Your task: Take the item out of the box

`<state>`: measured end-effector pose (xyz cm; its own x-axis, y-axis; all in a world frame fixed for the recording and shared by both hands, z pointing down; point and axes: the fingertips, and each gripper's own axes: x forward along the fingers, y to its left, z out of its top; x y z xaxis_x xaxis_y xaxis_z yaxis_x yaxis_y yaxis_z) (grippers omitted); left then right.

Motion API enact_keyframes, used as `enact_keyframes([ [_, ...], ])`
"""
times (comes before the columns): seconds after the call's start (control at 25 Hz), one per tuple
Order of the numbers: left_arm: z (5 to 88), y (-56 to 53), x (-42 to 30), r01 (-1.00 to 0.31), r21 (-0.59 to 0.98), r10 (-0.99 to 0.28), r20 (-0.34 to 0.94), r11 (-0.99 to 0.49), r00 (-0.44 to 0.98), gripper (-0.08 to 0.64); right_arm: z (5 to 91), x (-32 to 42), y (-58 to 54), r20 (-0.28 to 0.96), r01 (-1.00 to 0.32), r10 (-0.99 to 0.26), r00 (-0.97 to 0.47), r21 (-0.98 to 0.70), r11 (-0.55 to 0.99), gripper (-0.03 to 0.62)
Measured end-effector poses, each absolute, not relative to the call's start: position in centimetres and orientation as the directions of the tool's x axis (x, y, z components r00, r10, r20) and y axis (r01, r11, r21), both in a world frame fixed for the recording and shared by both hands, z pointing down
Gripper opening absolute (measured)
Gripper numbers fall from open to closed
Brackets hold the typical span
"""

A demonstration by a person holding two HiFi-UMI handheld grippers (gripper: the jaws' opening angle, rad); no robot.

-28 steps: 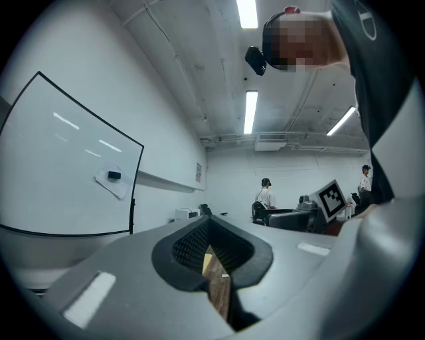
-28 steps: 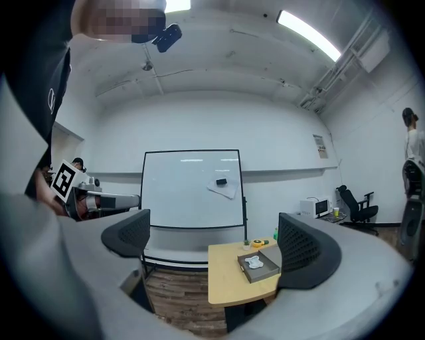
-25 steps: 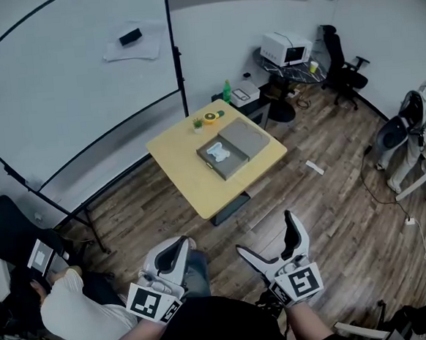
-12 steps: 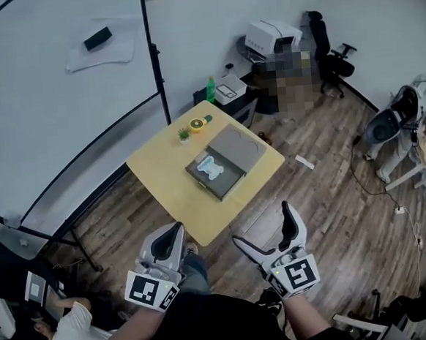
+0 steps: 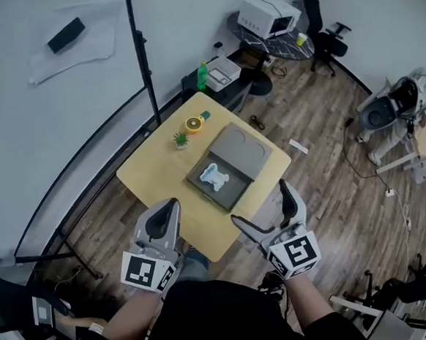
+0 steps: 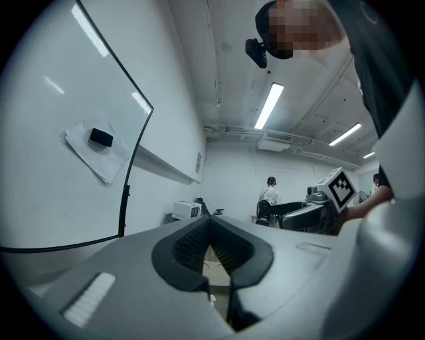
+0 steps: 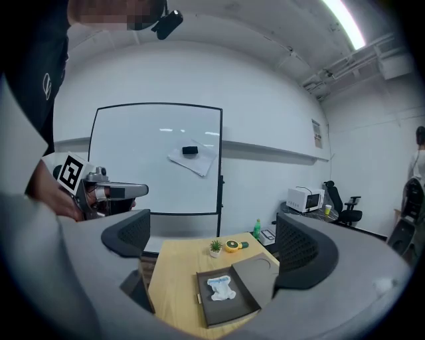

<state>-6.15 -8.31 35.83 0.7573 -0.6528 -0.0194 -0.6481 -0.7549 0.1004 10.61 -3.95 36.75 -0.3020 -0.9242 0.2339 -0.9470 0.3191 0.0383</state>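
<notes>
A grey open box (image 5: 232, 195) (image 7: 234, 309) lies on the yellow table (image 5: 159, 181) (image 7: 174, 282), its lid (image 5: 240, 147) set beside it on the right. Inside rests a white and light-blue item (image 5: 215, 175) (image 7: 220, 287). Both grippers hover at the table's near edge, short of the box. My left gripper (image 5: 161, 225) (image 6: 214, 257) is shut and holds nothing. My right gripper (image 5: 264, 209) (image 7: 211, 242) stands open and empty, and the box shows between its jaws in the right gripper view.
A small potted plant (image 5: 180, 139) and a yellow round object (image 5: 194, 123) sit at the table's far side. Beyond are a whiteboard stand (image 5: 142, 57), a green bottle (image 5: 202, 75), a microwave (image 5: 265, 15) and an office chair (image 5: 320, 36). Wooden floor surrounds the table.
The view has closed in on the table, so the box now lies nearer the grippers. Both grippers keep their poses: left shut, right open.
</notes>
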Motion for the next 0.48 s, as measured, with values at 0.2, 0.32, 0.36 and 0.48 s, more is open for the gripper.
enact_keyframes([
  [0.2,36.7,-13.7,-6.0,-0.617,0.111,-0.622,-0.015,-0.779,0.783,-0.002,37.7,10.1,-9.1,0.283,-0.95,-0.917,-0.282,0.051,0.308,0.595],
  [0.32,37.3,-15.9,-5.6,-0.602,0.127,-0.609,-0.016,-0.788,0.793,-0.002,37.9,10.1,-11.3,0.292,-0.951,-0.918,-0.269,0.069,0.301,0.595],
  [0.36,37.4,-16.4,-5.4,-0.6,0.131,-0.607,-0.017,-0.789,0.795,-0.002,37.9,10.2,-11.9,0.296,-0.951,-0.917,-0.267,0.076,0.301,0.595],
  [0.48,37.6,-17.5,-4.6,-0.599,0.138,-0.607,-0.018,-0.789,0.795,-0.002,38.0,10.7,-13.2,0.306,-0.948,-0.913,-0.269,0.082,0.306,0.595],
])
